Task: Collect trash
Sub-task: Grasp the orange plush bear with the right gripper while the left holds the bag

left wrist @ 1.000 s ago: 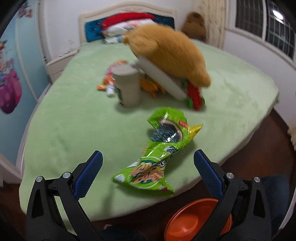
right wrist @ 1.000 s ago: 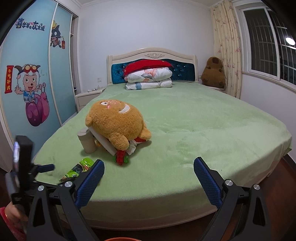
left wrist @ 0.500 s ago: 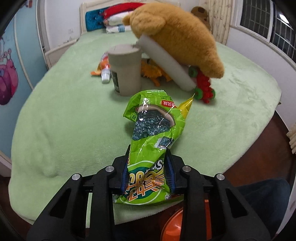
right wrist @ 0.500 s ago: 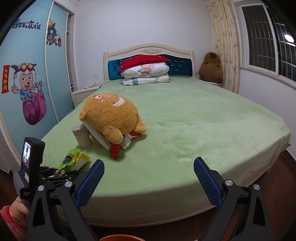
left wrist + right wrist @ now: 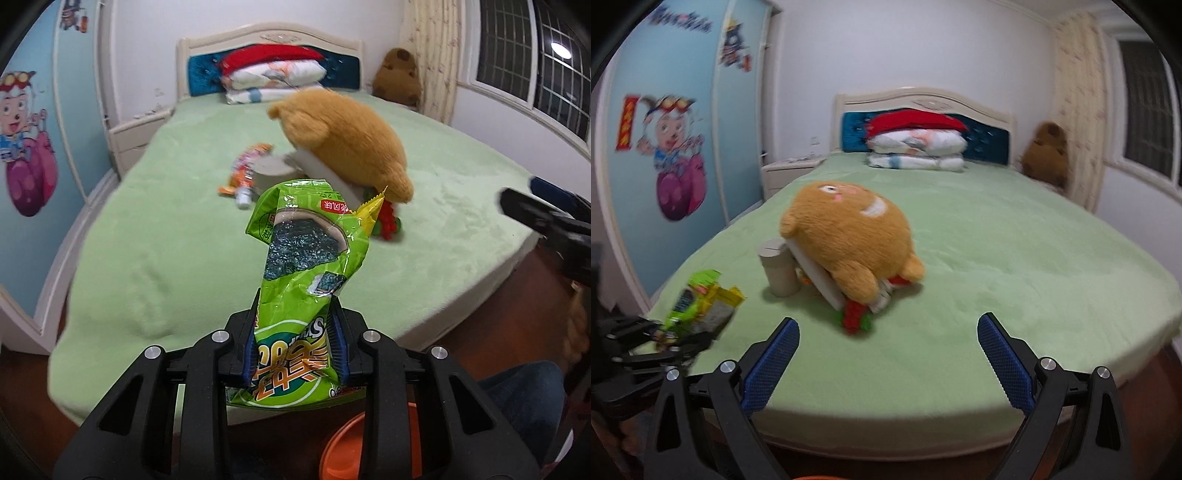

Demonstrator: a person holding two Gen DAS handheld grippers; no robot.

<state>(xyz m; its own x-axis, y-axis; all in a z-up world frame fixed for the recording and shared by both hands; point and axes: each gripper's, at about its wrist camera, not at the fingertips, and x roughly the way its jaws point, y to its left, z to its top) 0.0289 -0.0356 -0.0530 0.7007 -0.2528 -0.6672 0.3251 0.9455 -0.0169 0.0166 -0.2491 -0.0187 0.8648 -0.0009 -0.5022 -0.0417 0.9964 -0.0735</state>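
Note:
My left gripper is shut on a green snack bag and holds it up above the near edge of the bed; the bag also shows at the left of the right wrist view. An orange wrapper and a grey paper cup lie on the green bed beside an orange plush toy. The cup stands next to the plush in the right wrist view. My right gripper is open and empty over the bed's near edge.
An orange bin sits on the floor below the left gripper. A red and green toy and a white board lie under the plush. Pillows and a brown bear are at the headboard. A wardrobe stands left.
My left gripper closed on the green snack bag and lifted it off the bed. My right gripper moved closer to the bed, still open.

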